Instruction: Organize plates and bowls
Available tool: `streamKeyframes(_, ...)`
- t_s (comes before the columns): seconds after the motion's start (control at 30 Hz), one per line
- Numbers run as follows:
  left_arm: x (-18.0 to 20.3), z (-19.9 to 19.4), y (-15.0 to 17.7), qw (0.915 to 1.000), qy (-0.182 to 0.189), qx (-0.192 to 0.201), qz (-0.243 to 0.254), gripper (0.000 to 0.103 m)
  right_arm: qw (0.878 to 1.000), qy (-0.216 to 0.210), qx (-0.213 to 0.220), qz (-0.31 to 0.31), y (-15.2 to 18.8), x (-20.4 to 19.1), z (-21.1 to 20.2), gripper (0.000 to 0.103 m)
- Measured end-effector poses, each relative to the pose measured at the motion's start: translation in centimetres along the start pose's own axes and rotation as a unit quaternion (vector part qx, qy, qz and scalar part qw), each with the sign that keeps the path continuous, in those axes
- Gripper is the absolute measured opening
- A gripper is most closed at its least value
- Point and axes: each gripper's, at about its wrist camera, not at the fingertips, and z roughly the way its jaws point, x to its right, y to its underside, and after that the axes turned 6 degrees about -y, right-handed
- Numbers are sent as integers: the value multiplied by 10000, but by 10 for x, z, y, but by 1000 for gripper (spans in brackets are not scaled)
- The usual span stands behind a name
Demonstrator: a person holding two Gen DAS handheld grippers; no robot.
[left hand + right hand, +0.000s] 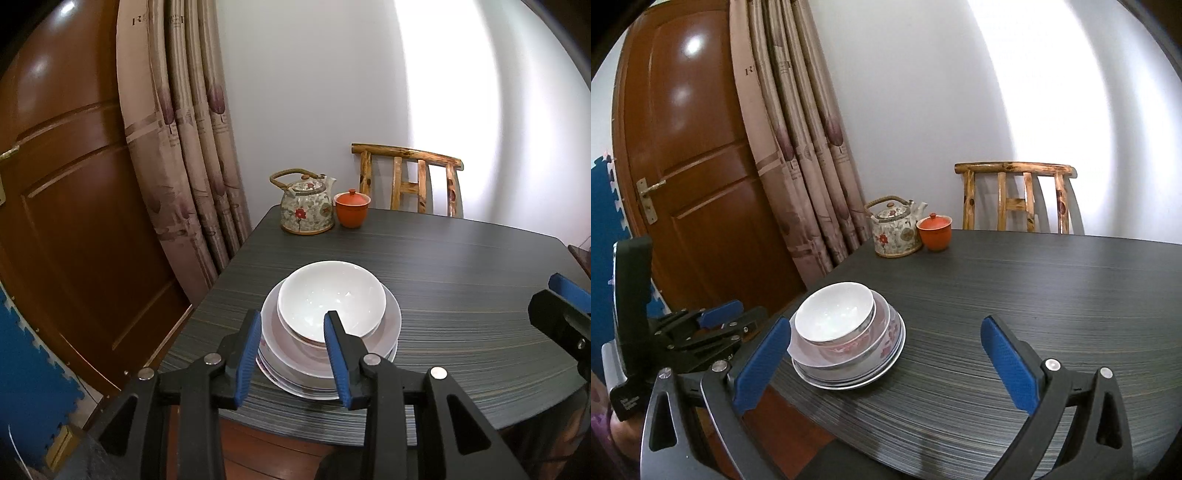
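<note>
So the left gripper (291,354) sits part open with nothing pinched. Just past it on the dark table (461,314), near its left edge, the white bowl (330,295) tops the stacked plates (384,332). Right gripper (886,362) gapes wide, also empty. Far off: teapot (306,206), orange cup (351,208).

Bowl (330,295) glossy white ceramic, smooth. Tabletop (461,266) dark matt wood-grain laminate w/ fine streaks. Door (701,155) varnished brown wood, shiny. Chair (1015,195) rough knotty timber. Curtain (192,147) satiny cloth. Claw pads (764,365) blue textured rubber-like, arms black plastic.
</note>
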Motion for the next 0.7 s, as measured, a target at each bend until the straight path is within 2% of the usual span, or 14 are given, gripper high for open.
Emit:
streamKeyframes(0.47,5,0,2,9999,94,-11,92,36,9997,-111,-170,118,3,2,5,103)
streamKeyframes(0.7,7,3,3,9998,86,-53,156,42,9996,-140,-199,122,4,2,4,103)
